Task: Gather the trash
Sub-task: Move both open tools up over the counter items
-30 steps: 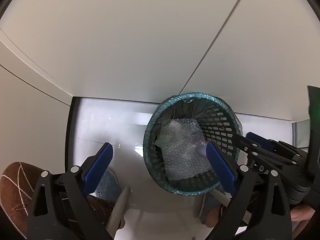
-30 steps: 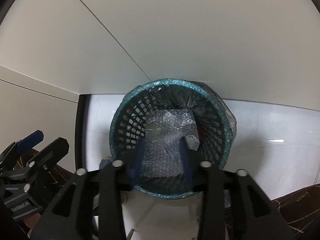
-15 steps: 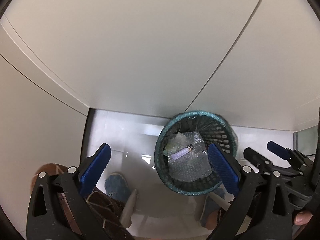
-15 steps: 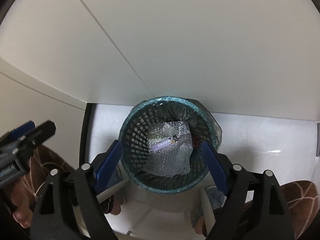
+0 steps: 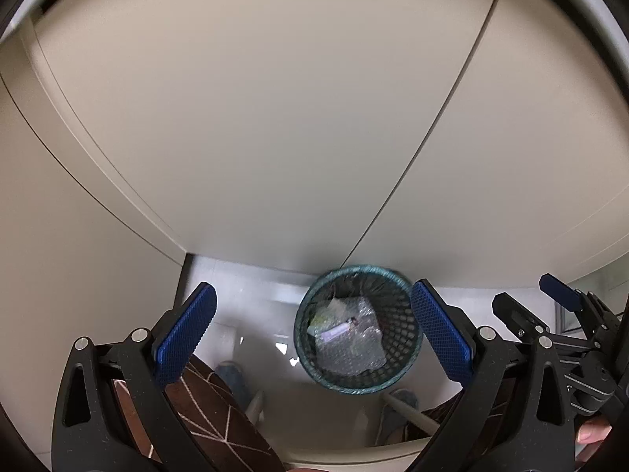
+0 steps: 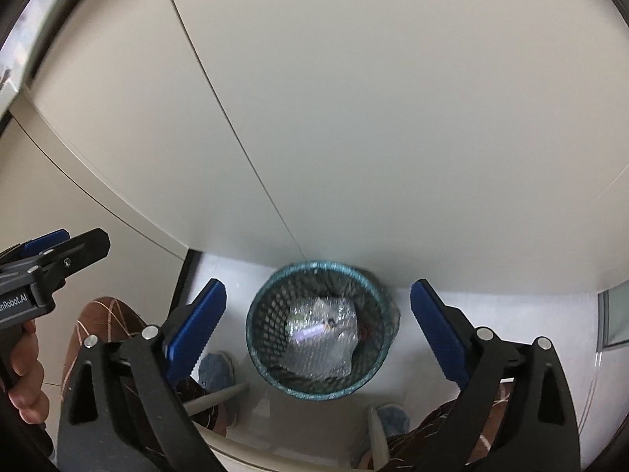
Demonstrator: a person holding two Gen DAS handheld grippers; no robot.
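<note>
A teal mesh waste basket (image 5: pixel 310 369) (image 6: pixel 251 326) with a dark liner stands on the white floor far below both grippers. Bubble wrap (image 5: pixel 354 354) (image 6: pixel 322 354) lies inside it, and a small pale lilac item (image 5: pixel 334 330) (image 6: pixel 310 331) rests on top. My left gripper (image 5: pixel 311 290) is open and empty, high over the basket; the right wrist view shows it at the left edge (image 6: pixel 80 238). My right gripper (image 6: pixel 317 287) hangs above the basket, its jaws opening wide with nothing between them. It also shows at the right of the left wrist view (image 5: pixel 523 290).
Beige cabinet doors (image 5: pixel 275 118) (image 6: pixel 393 118) rise behind the basket. A person's legs in brown patterned trousers (image 5: pixel 212 413) (image 6: pixel 102 322) and blue slippers (image 6: pixel 216 369) stand near it. Pale rods (image 5: pixel 409 413) (image 6: pixel 214 395) slant beside the feet.
Both grippers have risen well away from the basket, which now looks smaller. The right gripper's jaws have spread wide, and the small lilac item now lies on the bubble wrap.
</note>
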